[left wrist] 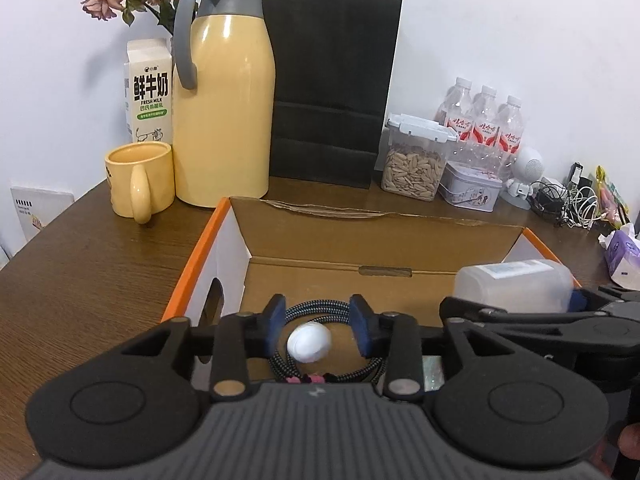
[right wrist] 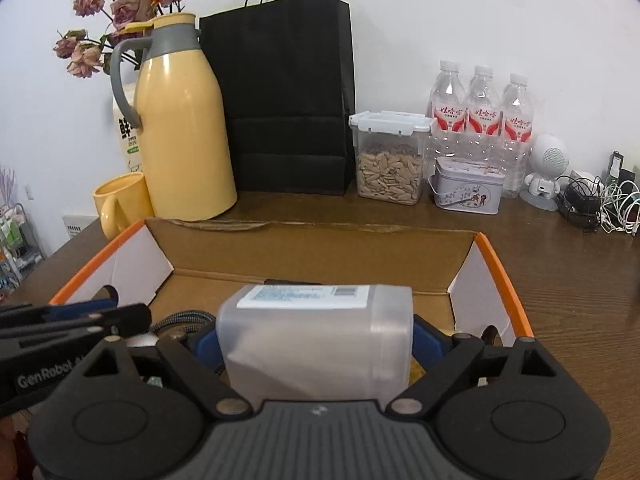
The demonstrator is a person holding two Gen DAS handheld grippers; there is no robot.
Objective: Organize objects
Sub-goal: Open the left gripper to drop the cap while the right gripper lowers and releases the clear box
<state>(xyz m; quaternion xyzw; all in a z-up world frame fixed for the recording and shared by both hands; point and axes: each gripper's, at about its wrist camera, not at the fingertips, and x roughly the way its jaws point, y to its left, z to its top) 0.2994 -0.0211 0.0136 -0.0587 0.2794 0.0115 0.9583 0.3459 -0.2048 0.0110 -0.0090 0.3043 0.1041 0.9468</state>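
- Left gripper (left wrist: pixel 319 322) over the cardboard box (left wrist: pixel 360 240), jaws parted and released, a white ball (left wrist: pixel 309 342) loose between them above a coiled braided cable (left wrist: pixel 320 308).
- Right gripper (right wrist: pixel 316 344) over the same box, jaws clamped wide around a frosted plastic container (right wrist: pixel 316 340).
- On the surface (left wrist: pixel 100 264) behind: yellow jug (left wrist: pixel 224 112), mug (left wrist: pixel 138 178), black bag (left wrist: pixel 332 88).

At the lower centre of the right wrist view, the frosted container (right wrist: pixel 316 340) hides most of the blue pads beside it. At left, the thermos (right wrist: pixel 184 120) covers the milk carton (right wrist: pixel 128 136), its print unreadable.
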